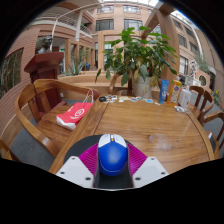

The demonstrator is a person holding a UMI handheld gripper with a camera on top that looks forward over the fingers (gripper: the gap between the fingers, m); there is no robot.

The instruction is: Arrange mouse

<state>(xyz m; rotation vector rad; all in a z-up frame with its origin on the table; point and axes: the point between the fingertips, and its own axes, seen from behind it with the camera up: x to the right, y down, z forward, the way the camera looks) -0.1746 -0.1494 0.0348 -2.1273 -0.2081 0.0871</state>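
Gripper (112, 172) clenched on glossy blue-and-white rounded mouse (112, 155), pink pads (89, 157) half hidden; round wooden table (150, 125) beyond.

Hand-held gripper (112, 170): two pale grey-white angular fingers (76, 171), magenta pads (91, 156) lining inner faces, dark shadowed housing between finger bases. No skin or sleeve visible.

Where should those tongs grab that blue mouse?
By its two long sides, near the middle. The mouse lies lengthwise between the tongs, rounded back up on the wooden table, so closing in from behind looks best.
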